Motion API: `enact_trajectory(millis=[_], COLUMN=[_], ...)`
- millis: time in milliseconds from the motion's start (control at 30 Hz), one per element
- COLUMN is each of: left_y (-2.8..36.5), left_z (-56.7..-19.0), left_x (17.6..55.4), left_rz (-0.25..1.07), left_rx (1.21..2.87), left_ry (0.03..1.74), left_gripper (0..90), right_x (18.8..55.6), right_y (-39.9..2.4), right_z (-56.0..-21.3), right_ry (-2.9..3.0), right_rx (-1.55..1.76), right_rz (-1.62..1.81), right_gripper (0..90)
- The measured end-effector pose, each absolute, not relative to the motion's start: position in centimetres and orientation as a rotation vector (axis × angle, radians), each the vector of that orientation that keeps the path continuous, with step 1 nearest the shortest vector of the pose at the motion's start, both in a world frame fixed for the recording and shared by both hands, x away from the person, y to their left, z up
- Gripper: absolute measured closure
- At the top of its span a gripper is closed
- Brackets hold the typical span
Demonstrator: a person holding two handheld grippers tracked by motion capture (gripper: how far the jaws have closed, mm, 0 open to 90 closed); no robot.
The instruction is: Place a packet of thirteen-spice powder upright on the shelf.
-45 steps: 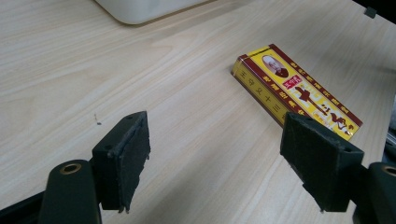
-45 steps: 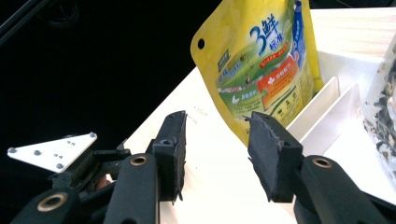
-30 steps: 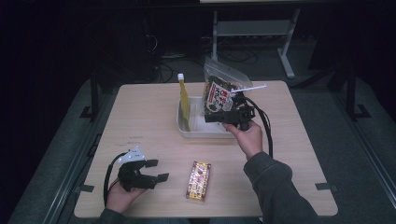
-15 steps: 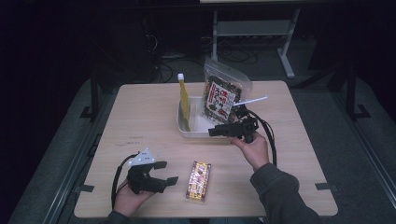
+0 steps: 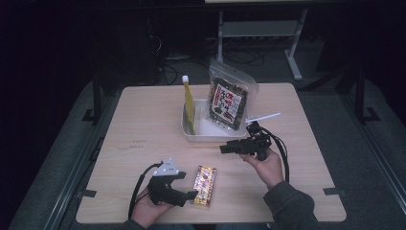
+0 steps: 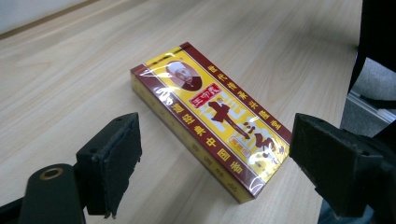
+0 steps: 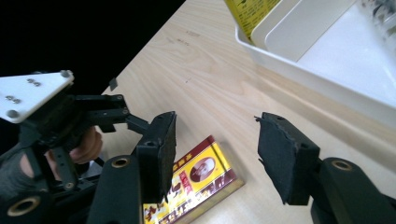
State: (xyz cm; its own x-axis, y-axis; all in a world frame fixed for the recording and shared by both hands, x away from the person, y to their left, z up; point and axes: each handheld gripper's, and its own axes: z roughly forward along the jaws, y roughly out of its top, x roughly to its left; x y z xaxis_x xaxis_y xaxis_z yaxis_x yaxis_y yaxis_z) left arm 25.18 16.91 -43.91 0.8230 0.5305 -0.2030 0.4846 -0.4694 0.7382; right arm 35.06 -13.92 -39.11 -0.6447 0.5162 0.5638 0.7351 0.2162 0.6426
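A flat yellow-and-red box (image 5: pixel 204 185) (image 6: pixel 210 112) lies on the wooden table (image 5: pixel 143 129) near its front edge. My left gripper (image 5: pixel 186 186) (image 6: pixel 217 154) points right at the box. Its jaws have just been opening and stand open, with the box's near end ahead of the gap, untouched. My right gripper (image 5: pixel 224 149) (image 7: pixel 217 140) hovers in front of the white tray (image 5: pixel 191 134) and points left. Its jaws have also just been opening, with nothing between them. In the right gripper view the box (image 7: pixel 196 179) lies beyond the jaws.
Inside the tray stand a dark snack bag (image 5: pixel 229 100) and a yellow tube with a white cap (image 5: pixel 188 103). The tray's rim (image 7: pixel 299 79) sits close on the right in the right gripper view. A metal stand (image 5: pixel 258 28) is on the floor behind the table.
My right gripper has drawn back from the bag in the tray, toward the near side and lower. My left gripper has slid right to the box. Both pairs of jaws stand wider.
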Motion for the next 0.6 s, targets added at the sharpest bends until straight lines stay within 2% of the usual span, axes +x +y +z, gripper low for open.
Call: enact_trajectory(millis=[367, 600], left_y=[15.0, 13.1], left_z=[-44.8, -45.3], left_x=[24.8, 24.1], left_rz=[0.082, 0.164], left_rx=[2.166, 2.171], left_ry=[0.779, 0.783], left_gripper=[15.2, 15.2], right_x=[32.9, 31.8], right_y=[-14.1, -14.1], right_z=[-40.6, -41.3], right_ry=[-2.311, -2.320], right_rx=[-1.165, -1.159], right_rz=[-1.355, -1.360], right_gripper=[42.8, 41.2])
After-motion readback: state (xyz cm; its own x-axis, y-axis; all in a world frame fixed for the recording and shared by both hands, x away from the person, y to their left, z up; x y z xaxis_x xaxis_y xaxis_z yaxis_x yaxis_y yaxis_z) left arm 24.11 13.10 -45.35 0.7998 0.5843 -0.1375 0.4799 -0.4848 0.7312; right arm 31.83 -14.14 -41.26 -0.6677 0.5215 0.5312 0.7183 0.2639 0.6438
